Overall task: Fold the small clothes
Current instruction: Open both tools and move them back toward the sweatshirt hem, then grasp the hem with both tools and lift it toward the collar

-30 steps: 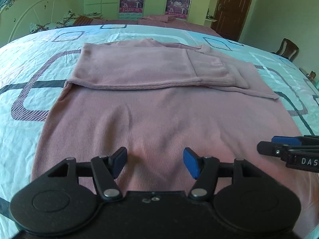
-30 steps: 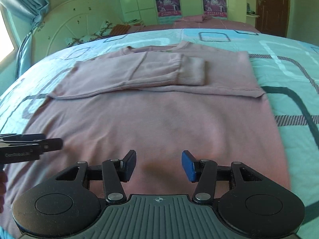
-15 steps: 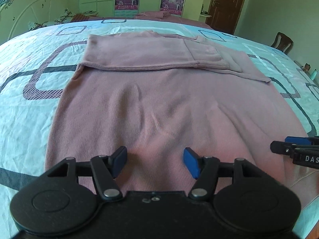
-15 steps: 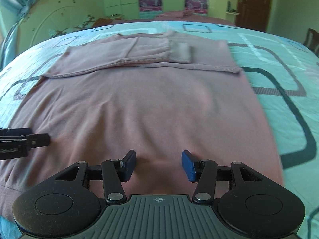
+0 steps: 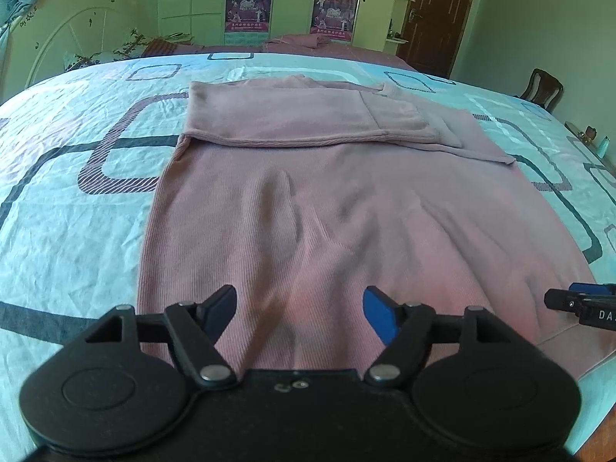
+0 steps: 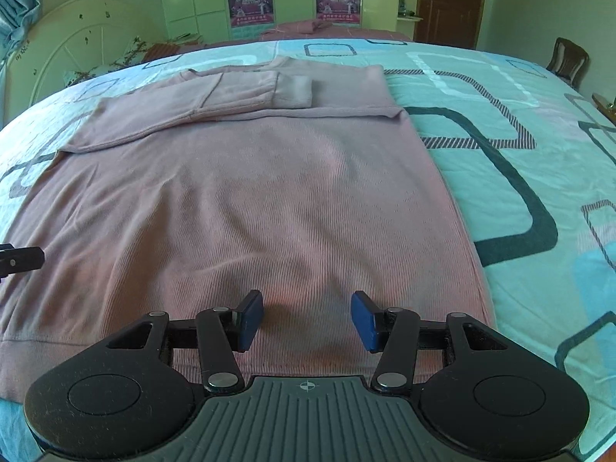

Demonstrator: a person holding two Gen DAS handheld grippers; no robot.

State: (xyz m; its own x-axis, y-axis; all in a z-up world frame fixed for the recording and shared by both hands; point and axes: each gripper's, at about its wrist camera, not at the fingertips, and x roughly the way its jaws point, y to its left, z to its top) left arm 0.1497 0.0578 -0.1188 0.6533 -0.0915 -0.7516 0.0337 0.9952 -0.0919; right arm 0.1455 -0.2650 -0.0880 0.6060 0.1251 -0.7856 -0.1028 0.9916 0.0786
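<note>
Here I see a pink sweater (image 5: 308, 208) spread flat on the bed (image 5: 69, 231), which is covered by a light blue sheet with dark rounded-rectangle outlines. Both sleeves are folded across the chest at the far end of the garment, one lying over the other, with a ribbed cuff (image 6: 292, 90) visible near the middle in the right wrist view. The body of the sweater runs toward me, lightly rippled, and its ribbed hem (image 6: 46, 350) lies near the bottom left of the right wrist view.

My left gripper (image 5: 299, 310) hangs over the near part of the sweater, toward its left half. Its jaws stand apart and have just been opening wider; only the fabric lying beneath shows in the gap, and the blue pads (image 5: 379, 313) press on nothing. My right gripper (image 6: 307, 319) hangs over the near part toward the right edge of the sweater, jaws likewise apart and clamped on nothing. Whether either pair of fingertips touches the cloth I cannot tell.

Each gripper appears at the edge of the other's view: the right one at the right margin of the left wrist view, the left one at the left margin of the right wrist view.

Beyond the bed stand a pale headboard (image 6: 73, 50), pale green cupboards with two posters (image 5: 248, 7), a brown door (image 5: 439, 15) and a wooden chair (image 5: 541, 88).
</note>
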